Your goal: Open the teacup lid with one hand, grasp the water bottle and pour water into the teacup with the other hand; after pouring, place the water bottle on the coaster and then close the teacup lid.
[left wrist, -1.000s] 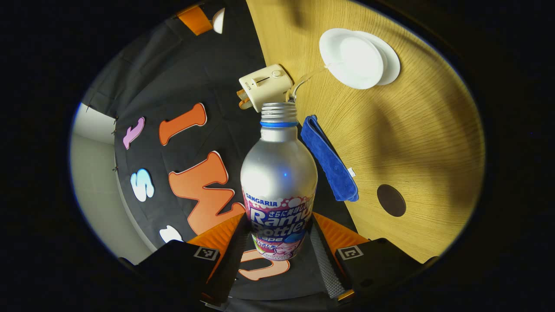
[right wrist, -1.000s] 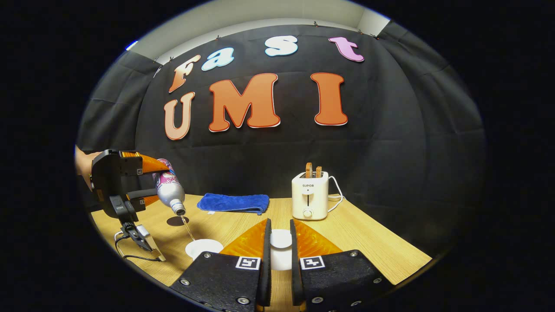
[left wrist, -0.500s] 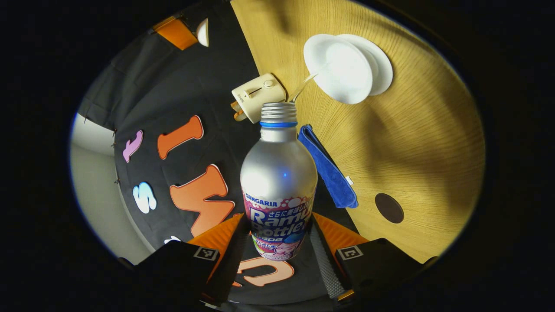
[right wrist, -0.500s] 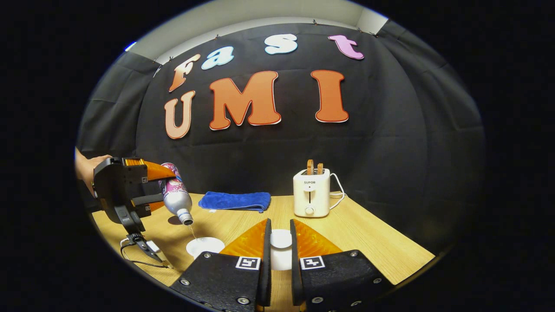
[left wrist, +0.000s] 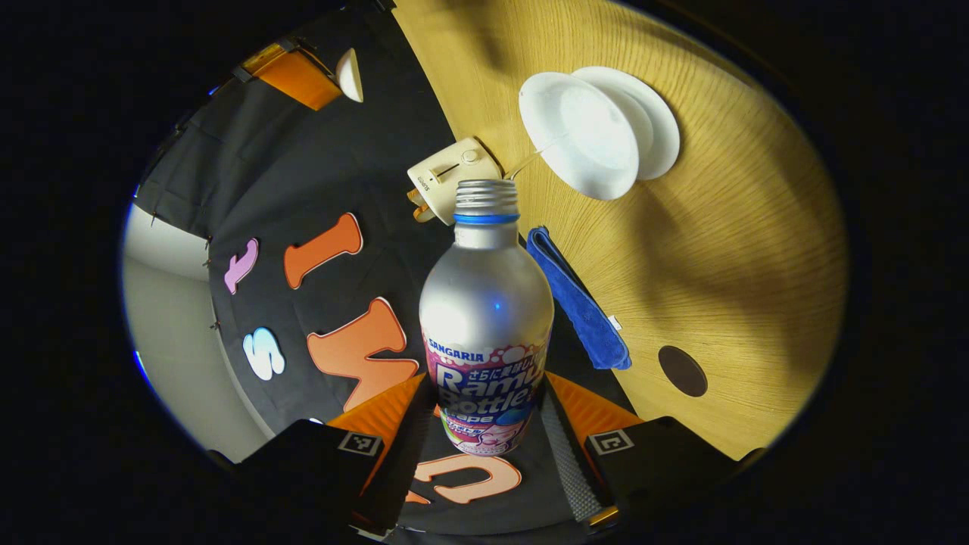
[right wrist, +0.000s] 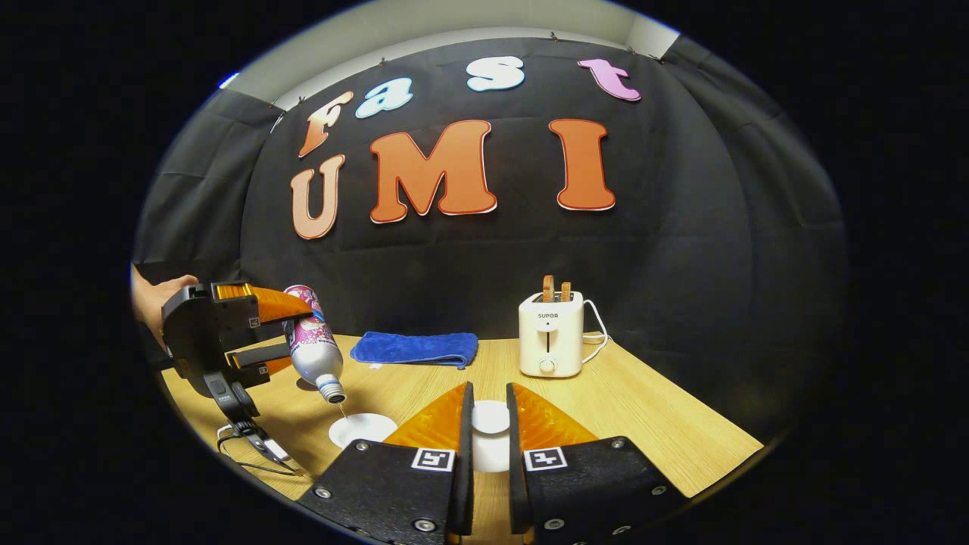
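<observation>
My left gripper (left wrist: 484, 387) is shut on a silver water bottle (left wrist: 484, 303) with a printed label, its open mouth tipped toward the white teacup (left wrist: 581, 138) on its saucer (left wrist: 657, 113). In the right gripper view the bottle (right wrist: 314, 344) slants down from the left gripper (right wrist: 261, 329), and a thin stream (right wrist: 342, 411) falls into the teacup (right wrist: 363, 428). My right gripper (right wrist: 488, 424) is shut on the white teacup lid (right wrist: 490, 418), held above the table. A dark round coaster (left wrist: 683, 371) lies on the wood beside the blue cloth.
A folded blue cloth (right wrist: 415, 348) lies at the table's back edge. A white toaster (right wrist: 550, 342) with two slices in it stands to its right, with its cord behind. A hand (right wrist: 155, 295) holds the left gripper. Bare wood stretches right of the toaster.
The bottle's mouth has moved down and nearer the teacup, and the stream has shortened. The right gripper still holds the lid in about the same place.
</observation>
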`<state>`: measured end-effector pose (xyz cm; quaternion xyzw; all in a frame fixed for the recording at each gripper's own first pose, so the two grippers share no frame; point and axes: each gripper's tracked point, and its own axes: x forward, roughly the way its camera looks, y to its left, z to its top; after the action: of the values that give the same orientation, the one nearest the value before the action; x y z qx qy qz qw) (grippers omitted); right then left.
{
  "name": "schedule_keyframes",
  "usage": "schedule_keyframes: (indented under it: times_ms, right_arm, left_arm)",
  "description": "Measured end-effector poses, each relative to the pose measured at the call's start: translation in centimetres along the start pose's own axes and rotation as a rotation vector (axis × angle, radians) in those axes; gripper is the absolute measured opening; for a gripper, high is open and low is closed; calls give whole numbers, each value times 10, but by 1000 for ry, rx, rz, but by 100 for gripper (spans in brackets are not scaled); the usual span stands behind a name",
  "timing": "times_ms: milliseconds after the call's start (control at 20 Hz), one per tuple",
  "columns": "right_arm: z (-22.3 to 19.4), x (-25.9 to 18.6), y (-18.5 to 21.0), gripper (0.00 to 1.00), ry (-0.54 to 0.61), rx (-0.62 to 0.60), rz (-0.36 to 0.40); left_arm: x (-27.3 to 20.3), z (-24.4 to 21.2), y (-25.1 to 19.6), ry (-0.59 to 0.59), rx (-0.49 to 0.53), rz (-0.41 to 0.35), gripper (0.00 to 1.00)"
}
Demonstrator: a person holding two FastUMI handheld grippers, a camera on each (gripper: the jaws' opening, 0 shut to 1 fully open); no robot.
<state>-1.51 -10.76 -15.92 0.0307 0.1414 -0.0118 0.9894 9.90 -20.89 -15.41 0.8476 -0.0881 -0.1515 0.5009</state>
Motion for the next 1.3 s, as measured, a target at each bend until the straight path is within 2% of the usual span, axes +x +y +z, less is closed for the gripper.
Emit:
schedule_keyframes:
  times_ms: [150,400,600,850,900,1100,1300]
  right_arm:
    - [1,1,4,19,1,-2,3]
    - [0,1,15,19,12,-5,19]
    - [5,3,24,19,7,-5,30]
    - [8,8,41,19,8,5,56]
    - [9,9,45,19,7,4,63]
    - [15,15,62,19,5,-15,87]
    - [18,20,82,19,6,-26,113]
  left_arm:
    - [0,0,1,-3,-3,19,84]
    - [-3,-7,5,4,-67,58,83]
    - [-5,-16,13,11,-161,101,83]
    - [-10,-52,30,67,-427,190,85]
    - [-12,-61,36,78,-481,223,82]
    - [-18,-102,56,127,-700,355,82]
    - [-26,-154,74,186,-985,489,83]
